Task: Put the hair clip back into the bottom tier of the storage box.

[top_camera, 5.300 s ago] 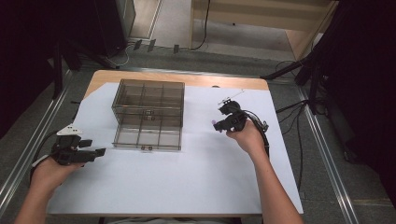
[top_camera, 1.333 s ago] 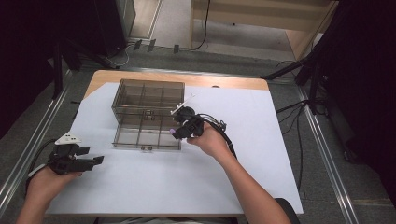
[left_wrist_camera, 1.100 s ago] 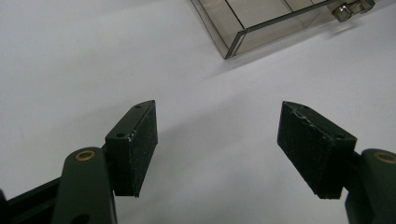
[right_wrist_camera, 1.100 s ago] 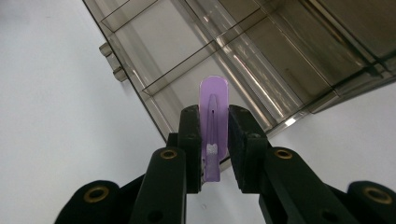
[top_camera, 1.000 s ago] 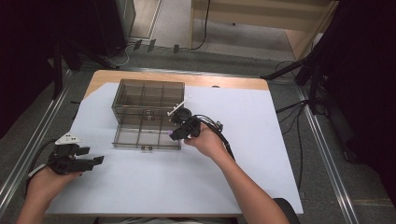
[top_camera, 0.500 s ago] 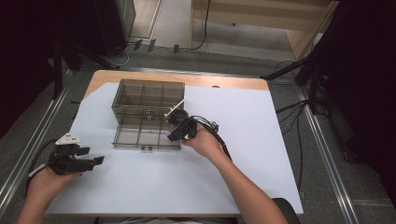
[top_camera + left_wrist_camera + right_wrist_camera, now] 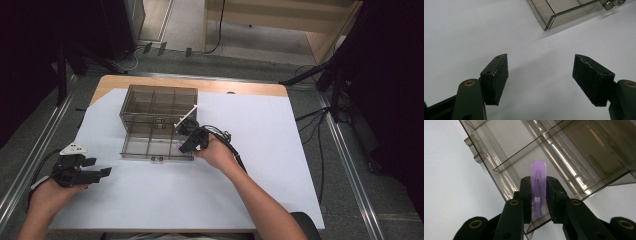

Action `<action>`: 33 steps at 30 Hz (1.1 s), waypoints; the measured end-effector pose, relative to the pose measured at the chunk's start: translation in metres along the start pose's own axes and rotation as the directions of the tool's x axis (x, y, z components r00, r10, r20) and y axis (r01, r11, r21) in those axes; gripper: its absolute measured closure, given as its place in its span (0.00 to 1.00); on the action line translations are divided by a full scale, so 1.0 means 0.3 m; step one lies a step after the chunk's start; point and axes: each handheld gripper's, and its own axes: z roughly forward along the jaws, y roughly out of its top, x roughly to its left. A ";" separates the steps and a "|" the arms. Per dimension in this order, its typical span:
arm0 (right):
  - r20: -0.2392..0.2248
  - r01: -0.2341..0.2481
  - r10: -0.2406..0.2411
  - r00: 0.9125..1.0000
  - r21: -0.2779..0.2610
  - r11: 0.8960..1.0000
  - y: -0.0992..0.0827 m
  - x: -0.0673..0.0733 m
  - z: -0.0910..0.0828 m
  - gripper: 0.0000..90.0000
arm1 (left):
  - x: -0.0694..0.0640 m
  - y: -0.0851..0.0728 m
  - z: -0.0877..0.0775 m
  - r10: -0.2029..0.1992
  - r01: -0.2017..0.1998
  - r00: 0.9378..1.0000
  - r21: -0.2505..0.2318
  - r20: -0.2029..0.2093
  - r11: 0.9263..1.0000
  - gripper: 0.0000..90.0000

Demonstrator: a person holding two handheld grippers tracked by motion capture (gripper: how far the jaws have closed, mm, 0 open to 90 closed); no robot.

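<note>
Clamping a purple clip (image 7: 538, 188) upright, right gripper (image 7: 538, 195) (over the compartment box (image 7: 579, 157)).

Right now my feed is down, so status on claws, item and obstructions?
Right claw shut on flat purple plastic piece, over smoky clear compartment box. Left claw open, idle. Nothing in the way.

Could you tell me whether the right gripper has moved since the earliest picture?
Yes. The right gripper, shut on a purple piece, has moved left from the open sheet to the clear compartment box, over its near right corner.
</note>
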 end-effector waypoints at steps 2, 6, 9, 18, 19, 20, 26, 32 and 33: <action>0.002 0.003 -0.003 1.000 0.001 1.000 0.000 0.000 0.002 0.86 | 0.000 0.000 0.000 0.002 -0.002 1.000 0.002 0.002 1.000 0.33; 0.003 0.008 -0.008 1.000 0.011 1.000 0.000 0.007 0.012 0.86 | 0.000 0.000 -0.001 0.000 0.000 1.000 0.000 0.002 1.000 0.33; 0.003 0.007 -0.007 1.000 0.014 1.000 0.000 0.008 0.014 0.86 | 0.001 0.000 -0.001 0.000 0.000 1.000 0.000 0.000 1.000 0.33; 0.006 0.014 -0.014 1.000 0.021 1.000 -0.002 0.007 0.024 0.86 | 0.002 -0.001 -0.001 0.000 0.000 1.000 -0.003 0.001 1.000 0.33; 0.006 0.014 -0.014 1.000 0.021 1.000 -0.002 0.007 0.024 0.86 | 0.002 -0.001 -0.001 0.000 0.000 1.000 -0.003 0.000 1.000 0.33; 0.007 0.014 -0.014 1.000 0.021 1.000 -0.002 0.008 0.025 0.86 | 0.002 -0.001 -0.001 0.000 0.000 1.000 -0.003 0.000 1.000 0.33; 0.010 0.016 -0.016 1.000 0.025 1.000 -0.003 0.008 0.032 0.86 | 0.002 -0.001 -0.001 0.000 0.000 1.000 -0.003 -0.001 1.000 0.33; 0.013 0.014 -0.015 1.000 0.027 1.000 -0.003 0.006 0.033 0.86 | 0.002 -0.001 -0.001 0.000 0.000 1.000 -0.003 0.000 1.000 0.33; 0.013 0.015 -0.016 1.000 0.028 0.999 -0.003 0.006 0.034 0.86 | 0.002 -0.001 -0.001 0.000 0.000 1.000 -0.003 0.001 1.000 0.33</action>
